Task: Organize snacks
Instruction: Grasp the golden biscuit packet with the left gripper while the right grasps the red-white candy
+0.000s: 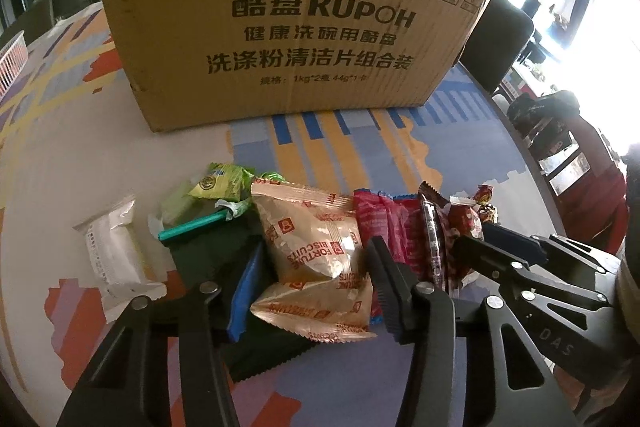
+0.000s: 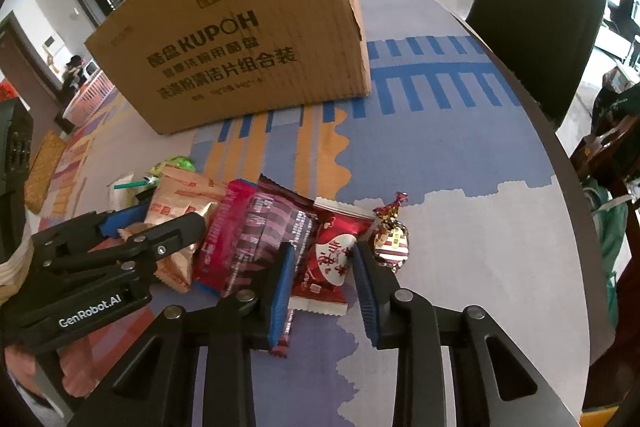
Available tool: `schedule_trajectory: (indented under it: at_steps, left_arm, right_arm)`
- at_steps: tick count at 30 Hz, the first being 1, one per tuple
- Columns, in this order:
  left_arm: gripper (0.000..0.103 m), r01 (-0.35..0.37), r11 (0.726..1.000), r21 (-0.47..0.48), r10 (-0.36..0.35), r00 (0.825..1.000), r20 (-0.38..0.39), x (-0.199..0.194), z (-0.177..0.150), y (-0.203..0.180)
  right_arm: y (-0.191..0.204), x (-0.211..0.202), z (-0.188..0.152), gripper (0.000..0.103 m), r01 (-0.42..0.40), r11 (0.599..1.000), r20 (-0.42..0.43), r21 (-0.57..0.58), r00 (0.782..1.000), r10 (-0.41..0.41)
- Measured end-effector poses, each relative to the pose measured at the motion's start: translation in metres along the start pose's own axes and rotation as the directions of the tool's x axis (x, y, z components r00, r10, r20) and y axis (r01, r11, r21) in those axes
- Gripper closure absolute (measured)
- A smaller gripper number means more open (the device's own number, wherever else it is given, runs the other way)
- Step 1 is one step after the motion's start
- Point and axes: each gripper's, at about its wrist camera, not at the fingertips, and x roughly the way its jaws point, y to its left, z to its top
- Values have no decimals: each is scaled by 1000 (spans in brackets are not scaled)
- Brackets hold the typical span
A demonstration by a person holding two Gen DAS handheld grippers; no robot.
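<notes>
A row of snacks lies on the patterned tablecloth before a cardboard box [image 1: 288, 15], which also shows in the right wrist view [image 2: 240, 39]. My left gripper [image 1: 312, 283] is open, its jaws on either side of the gold Fortune Biscuits packets [image 1: 316, 247]. My right gripper [image 2: 322, 287] is open around a red-and-white candy packet [image 2: 332, 259]. A foil-wrapped candy [image 2: 392, 239] sits just right of it. A magenta packet [image 2: 224, 239] and a dark striped packet [image 2: 272, 223] lie between the grippers. The left gripper shows in the right wrist view [image 2: 156, 223].
Green packets [image 1: 224, 183], a green stick [image 1: 192, 227] and a white packet [image 1: 112, 251] lie at the left. A dark chair [image 2: 536, 27] stands past the table's right edge [image 2: 560, 155]. A white basket [image 1: 12, 59] sits far left.
</notes>
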Motion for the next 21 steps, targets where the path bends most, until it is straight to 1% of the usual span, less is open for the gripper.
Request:
schedule_trajectory:
  at_steps: [1,3,4,10,17,21]
  left_arm:
    - [56,4,1000,-2,-4,1000,-5,1,0,0]
    - [58,10,1000,-10,-10,1000,-13,4,0,-2]
    - [60,8,1000,-12,-9,1000,-14,4,0,-2]
    - [65,8,1000,-21,-8,1000,-9,2,-2,-2]
    - [66,-9,1000,-22,10,1000,21,-11,-5,-5]
    - [66,-16,1000,-15,17,998,61,-27,-6,-8]
  right_arm:
    - [-1,1,0,73,0,1000,-2,1,1000,0]
    - [-3,3,0,73,-5,1000,-7,10,1000,6]
    - [-3,4,0,73,-8,1000,-7,12,1000,8]
    - [-2,6,2,80,2,1000,-2,-6,1000,-2]
    - [1,-3,0,81,17,999,24,-29,1000,-16]
    - [3,-16,1,81,23,999,55,-34,998,-21]
